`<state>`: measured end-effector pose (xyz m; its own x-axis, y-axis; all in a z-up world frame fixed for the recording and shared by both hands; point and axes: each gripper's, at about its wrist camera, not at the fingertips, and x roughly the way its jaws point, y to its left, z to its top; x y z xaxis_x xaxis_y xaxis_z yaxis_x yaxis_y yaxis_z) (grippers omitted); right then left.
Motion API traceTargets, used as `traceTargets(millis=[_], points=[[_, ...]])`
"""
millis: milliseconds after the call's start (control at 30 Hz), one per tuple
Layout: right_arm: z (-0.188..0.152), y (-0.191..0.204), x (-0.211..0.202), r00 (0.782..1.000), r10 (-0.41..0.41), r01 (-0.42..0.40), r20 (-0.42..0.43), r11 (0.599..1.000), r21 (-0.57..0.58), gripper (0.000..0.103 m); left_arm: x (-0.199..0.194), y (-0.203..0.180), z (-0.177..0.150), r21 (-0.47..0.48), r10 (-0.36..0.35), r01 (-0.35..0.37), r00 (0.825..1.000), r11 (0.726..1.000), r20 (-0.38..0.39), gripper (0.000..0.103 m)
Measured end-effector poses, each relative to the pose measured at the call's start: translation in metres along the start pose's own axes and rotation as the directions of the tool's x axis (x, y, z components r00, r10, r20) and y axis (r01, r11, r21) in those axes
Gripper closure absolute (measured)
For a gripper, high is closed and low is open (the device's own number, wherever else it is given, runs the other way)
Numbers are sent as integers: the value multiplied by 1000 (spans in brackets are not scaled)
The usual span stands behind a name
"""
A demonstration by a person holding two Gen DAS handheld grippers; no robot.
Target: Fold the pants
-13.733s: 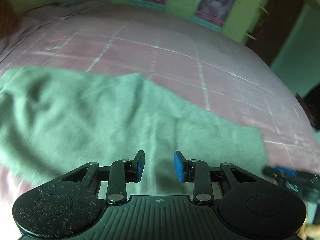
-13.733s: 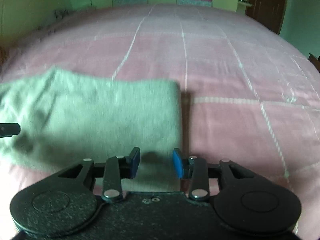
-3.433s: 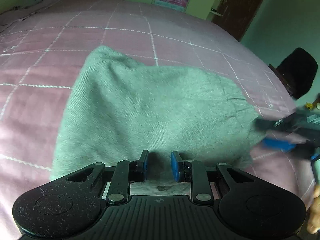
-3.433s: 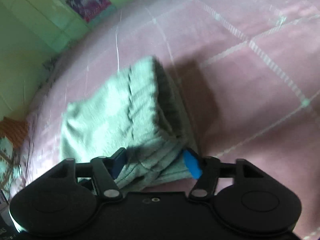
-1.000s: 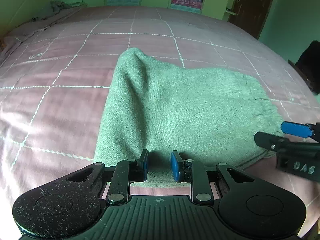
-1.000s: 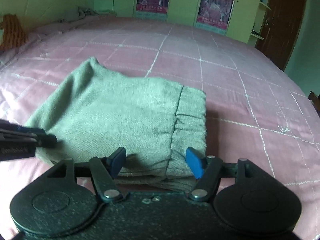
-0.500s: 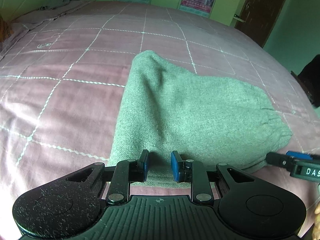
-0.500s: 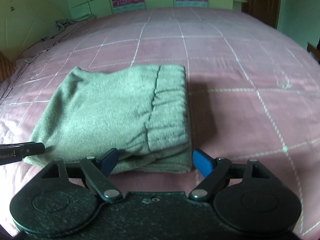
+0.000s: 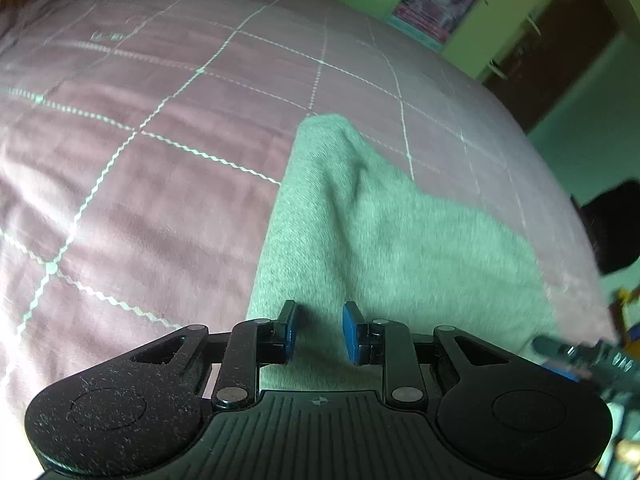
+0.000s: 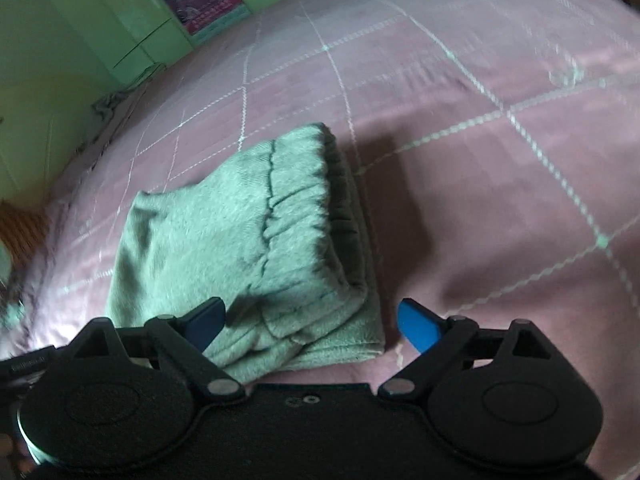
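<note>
Both hand-held grippers apart: left (image 9: 317, 332), right (image 10: 312, 326); folded pants (image 10: 248, 240) near edge hidden behind body, pics blurred.

Support: bed (image 9: 168, 208) (image 10: 500, 184), covered by a pink bedspread with a white grid pattern.
On it: folded green pants (image 9: 384, 240) (image 10: 248, 240), stacked in layers, gathered waistband on top.
Far edge: crumpled grey cloth (image 10: 110, 102) near the wall.

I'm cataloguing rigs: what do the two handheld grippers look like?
Both the left gripper and the right gripper are matte black plastic with round lobes, silver pivot pins, linkage arms and blue finger pads. The left one has a ribbed centre plate. No cables or sleeves show.
</note>
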<state>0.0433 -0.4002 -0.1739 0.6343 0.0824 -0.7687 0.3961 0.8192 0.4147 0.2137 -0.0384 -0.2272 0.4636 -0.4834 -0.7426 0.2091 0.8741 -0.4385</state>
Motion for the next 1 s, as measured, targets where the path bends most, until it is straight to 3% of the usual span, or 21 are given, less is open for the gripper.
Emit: traceTargets(millis=[67,133,167,267,300,367,400,500,567,767,867,933,1000], points=[[3,-8,7,999,27,-26,-32,999,44,7,1,5,3,-22,-19,19,1000,1000,1,55],[3,-15,14,997,52,-48,-59,996,76,6,2,6,5,-25,30,-30,999,999,19,8],[3,-19,17,995,67,-61,-70,994,93,6,2,6,6,-20,39,-38,999,999,36,6],[4,-26,24,990,116,-105,-84,986,131,6,16,10,9,-6,8,-8,1000,1000,-20,6],[5,-27,25,988,129,-118,-83,984,132,11,23,13,9,-15,-2,1,999,1000,-41,6],[6,-27,28,985,151,-140,-79,982,127,21,34,19,9,-39,-23,20,997,999,-70,15],[7,-27,29,985,156,-145,-79,981,131,21,41,22,8,-50,-36,32,996,998,-86,25],[10,-33,33,978,189,-176,-83,974,141,22,50,26,7,-52,-68,63,993,997,-92,31],[13,-38,35,972,219,-205,-85,967,151,22,55,26,8,-54,-104,99,989,994,-105,45],[17,-37,46,950,296,-275,-104,945,177,31,57,30,6,-154,-184,168,978,974,-102,67],[21,-25,39,935,335,-323,-118,940,112,34,58,23,4,-99,-184,174,977,980,-106,68],[23,-25,46,947,286,-280,-148,958,63,34,69,20,6,-83,-178,168,976,982,-124,64],[25,-26,57,939,310,-301,-149,950,76,26,79,17,9,-100,-183,171,975,980,-129,61]])
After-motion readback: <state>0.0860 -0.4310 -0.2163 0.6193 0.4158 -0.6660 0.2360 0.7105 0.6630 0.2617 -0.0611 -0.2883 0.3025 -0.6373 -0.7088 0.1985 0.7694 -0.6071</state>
